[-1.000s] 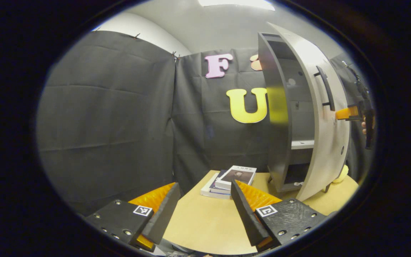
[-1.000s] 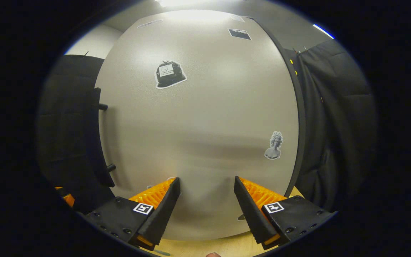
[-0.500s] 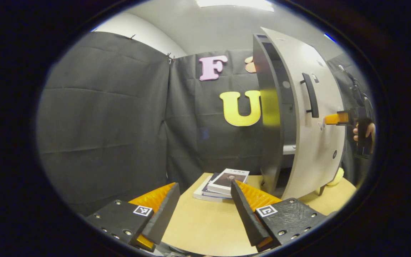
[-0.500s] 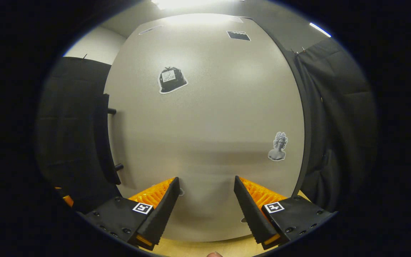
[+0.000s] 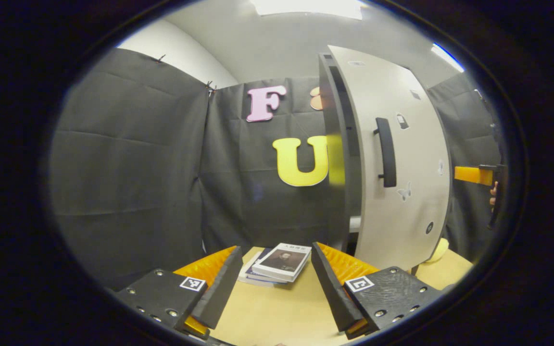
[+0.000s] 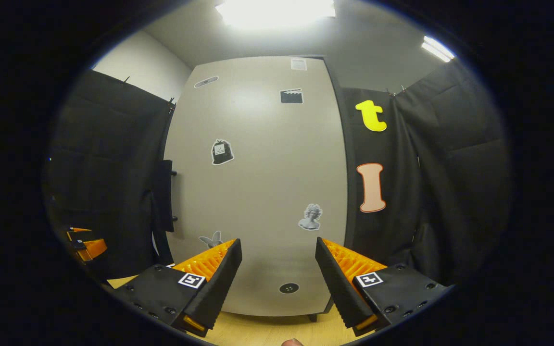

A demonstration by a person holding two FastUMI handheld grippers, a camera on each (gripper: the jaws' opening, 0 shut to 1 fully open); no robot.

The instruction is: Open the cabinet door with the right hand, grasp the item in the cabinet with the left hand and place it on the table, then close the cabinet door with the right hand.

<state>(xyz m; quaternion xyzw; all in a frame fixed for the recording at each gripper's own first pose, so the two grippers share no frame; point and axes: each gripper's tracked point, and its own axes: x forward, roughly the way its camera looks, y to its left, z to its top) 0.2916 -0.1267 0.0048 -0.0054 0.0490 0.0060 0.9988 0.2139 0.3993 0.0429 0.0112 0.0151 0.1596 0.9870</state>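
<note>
Left gripper view: the left tongs [image 5: 272, 288] are apart, holding nothing; the books [image 5: 277, 263] lie on the table [image 5: 277, 317] just ahead.

Right gripper view: the right tongs [image 6: 277, 283] are apart, facing the cabinet door [image 6: 258, 182]. Push flat and gently until it shuts.
</note>
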